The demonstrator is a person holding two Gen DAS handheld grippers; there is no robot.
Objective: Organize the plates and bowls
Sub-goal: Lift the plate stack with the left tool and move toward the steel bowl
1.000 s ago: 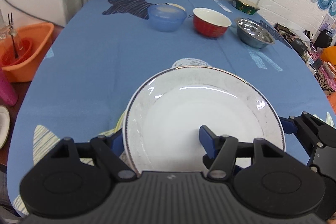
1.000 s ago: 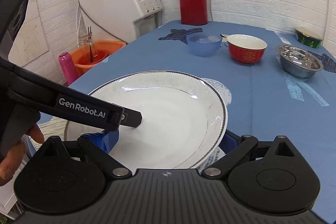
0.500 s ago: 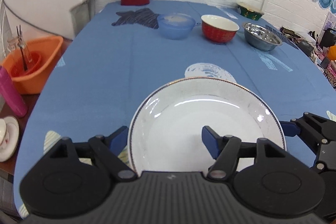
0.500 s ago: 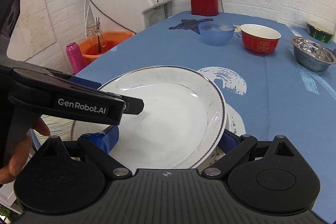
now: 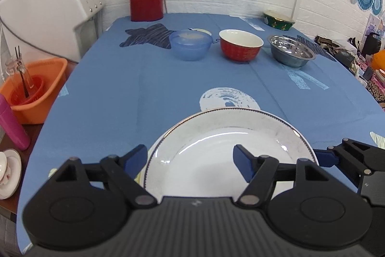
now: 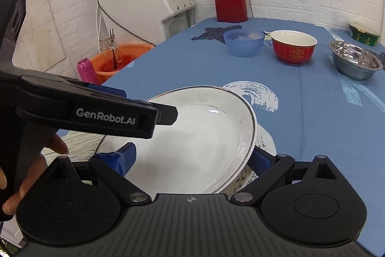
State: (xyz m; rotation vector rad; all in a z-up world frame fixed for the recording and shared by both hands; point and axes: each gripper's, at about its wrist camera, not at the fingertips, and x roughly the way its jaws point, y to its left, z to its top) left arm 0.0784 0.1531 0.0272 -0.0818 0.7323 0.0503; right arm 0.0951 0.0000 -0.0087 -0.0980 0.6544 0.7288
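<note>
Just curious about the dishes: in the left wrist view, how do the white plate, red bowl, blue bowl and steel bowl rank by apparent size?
1. white plate, largest, though it is nearest the camera.
2. steel bowl, red bowl and blue bowl look too alike to rank.

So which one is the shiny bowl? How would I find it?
Look at the far end of the blue tablecloth, where three bowls stand in a row. The shiny bowl is rightmost, beside the red bowl. It alone is bare silver metal.
</note>
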